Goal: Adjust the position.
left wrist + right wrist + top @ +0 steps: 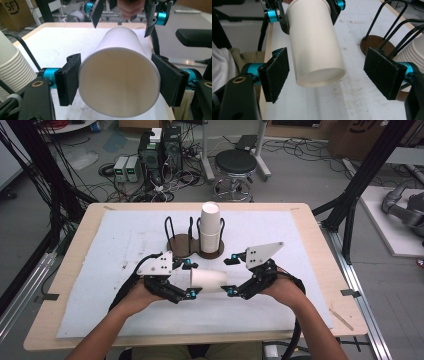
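On the white mat (125, 240), behind both grippers, the stack of cups (210, 227) waits in the 2-ring holder (181, 242), while your left gripper (115, 82) clamps 1 paper cup (120, 77) sideways at its mouth and your right gripper (332, 75) stands apart around its base, probably to free it.

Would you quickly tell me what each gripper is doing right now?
Left gripper: shut on the paper cup.
Right gripper: open, jaws either side of the cup's base, not touching.
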`<action>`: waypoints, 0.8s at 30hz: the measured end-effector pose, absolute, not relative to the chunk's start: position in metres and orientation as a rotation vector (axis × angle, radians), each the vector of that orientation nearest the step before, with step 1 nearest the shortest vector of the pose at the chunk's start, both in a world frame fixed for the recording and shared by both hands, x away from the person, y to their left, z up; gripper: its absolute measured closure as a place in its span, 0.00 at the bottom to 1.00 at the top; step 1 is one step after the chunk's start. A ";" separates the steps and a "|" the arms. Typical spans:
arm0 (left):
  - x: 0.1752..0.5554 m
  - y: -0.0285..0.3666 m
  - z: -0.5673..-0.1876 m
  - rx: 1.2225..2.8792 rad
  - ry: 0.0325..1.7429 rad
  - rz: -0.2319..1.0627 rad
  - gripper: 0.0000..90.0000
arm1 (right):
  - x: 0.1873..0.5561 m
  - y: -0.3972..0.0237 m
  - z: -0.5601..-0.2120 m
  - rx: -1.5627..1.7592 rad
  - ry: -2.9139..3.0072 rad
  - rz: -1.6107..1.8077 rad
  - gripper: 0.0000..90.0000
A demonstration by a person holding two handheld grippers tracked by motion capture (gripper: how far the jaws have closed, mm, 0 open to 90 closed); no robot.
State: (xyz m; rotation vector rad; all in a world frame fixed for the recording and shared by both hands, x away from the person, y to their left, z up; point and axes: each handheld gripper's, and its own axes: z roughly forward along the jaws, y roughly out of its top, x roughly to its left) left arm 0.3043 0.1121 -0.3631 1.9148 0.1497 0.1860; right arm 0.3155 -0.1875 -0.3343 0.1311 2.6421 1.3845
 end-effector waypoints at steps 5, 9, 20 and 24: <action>0.306 0.112 -0.358 1.952 0.148 0.190 0.30 | 0.315 -0.177 -0.328 0.060 2.662 1.286 0.23; 0.308 0.112 -0.356 1.982 0.147 0.191 0.30 | 0.315 -0.169 -0.326 0.018 2.682 1.226 0.23; 0.309 0.107 -0.353 2.063 0.157 0.191 0.30 | 0.315 -0.146 -0.332 -0.049 2.726 1.043 0.23; 0.310 0.105 -0.351 2.072 0.165 0.194 0.30 | 0.315 -0.140 -0.334 -0.064 2.745 0.997 0.23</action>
